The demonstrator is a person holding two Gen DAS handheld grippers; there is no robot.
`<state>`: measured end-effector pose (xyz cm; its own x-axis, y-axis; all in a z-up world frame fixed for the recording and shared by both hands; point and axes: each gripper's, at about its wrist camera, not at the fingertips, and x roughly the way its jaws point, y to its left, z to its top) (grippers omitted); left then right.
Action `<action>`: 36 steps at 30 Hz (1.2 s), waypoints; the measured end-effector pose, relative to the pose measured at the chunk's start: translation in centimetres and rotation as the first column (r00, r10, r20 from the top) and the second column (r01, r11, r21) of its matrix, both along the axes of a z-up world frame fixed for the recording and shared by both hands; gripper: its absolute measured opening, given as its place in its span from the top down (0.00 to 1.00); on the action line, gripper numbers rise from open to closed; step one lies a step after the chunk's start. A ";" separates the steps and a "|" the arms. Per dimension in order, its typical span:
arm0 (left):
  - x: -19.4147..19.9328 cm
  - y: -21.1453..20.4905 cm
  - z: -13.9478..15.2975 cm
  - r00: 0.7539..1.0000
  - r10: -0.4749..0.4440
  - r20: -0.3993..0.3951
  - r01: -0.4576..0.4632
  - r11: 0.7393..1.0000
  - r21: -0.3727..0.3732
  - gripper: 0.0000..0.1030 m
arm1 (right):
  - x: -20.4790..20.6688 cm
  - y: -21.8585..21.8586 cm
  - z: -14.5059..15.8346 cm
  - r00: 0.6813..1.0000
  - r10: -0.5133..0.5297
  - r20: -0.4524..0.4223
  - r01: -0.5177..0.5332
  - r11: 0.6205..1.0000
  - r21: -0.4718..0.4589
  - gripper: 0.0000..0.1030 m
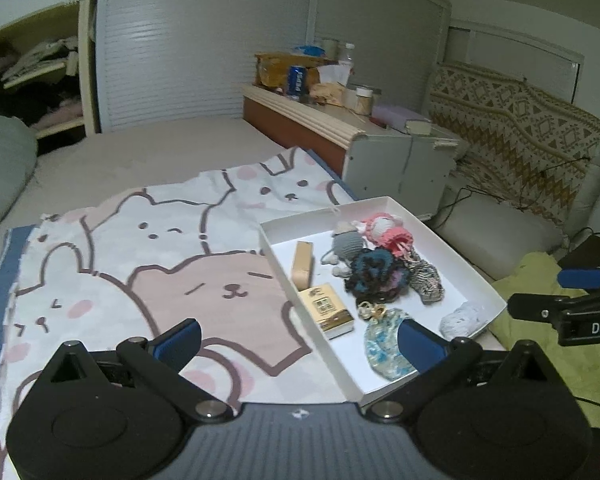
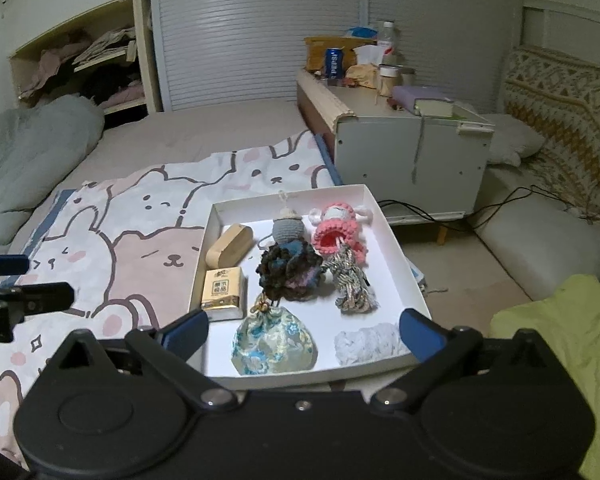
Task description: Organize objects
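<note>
White tray on the bunny-print blanket of the bed, filled: wooden case at 10 o'clock, gold packet just below, pink crochet doll at 1, grey doll beside it, dark scrunchie central, brocade pouch at 6, white yarn at 5. Right tongs spread wide, empty — left tongs likewise.

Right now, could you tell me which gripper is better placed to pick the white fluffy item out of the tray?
Probably the right gripper: open and empty, its view faces the white fluffy item in the tray's near corner. The left gripper sits farther left.
</note>
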<state>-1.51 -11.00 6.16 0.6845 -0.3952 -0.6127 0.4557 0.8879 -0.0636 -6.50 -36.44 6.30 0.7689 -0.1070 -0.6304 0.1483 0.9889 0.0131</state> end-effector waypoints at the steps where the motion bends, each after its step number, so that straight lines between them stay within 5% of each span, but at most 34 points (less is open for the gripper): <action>1: -0.2 0.2 0.0 1.000 0.006 0.005 -0.006 1.000 0.007 0.00 | -0.3 0.2 0.0 1.000 -0.003 0.004 0.003 1.000 -0.005 0.00; 36: -1.8 4.1 -3.0 0.996 0.092 0.019 -0.093 0.993 0.071 0.00 | -3.1 4.2 -1.8 0.999 -0.027 0.045 0.032 0.993 -0.110 0.00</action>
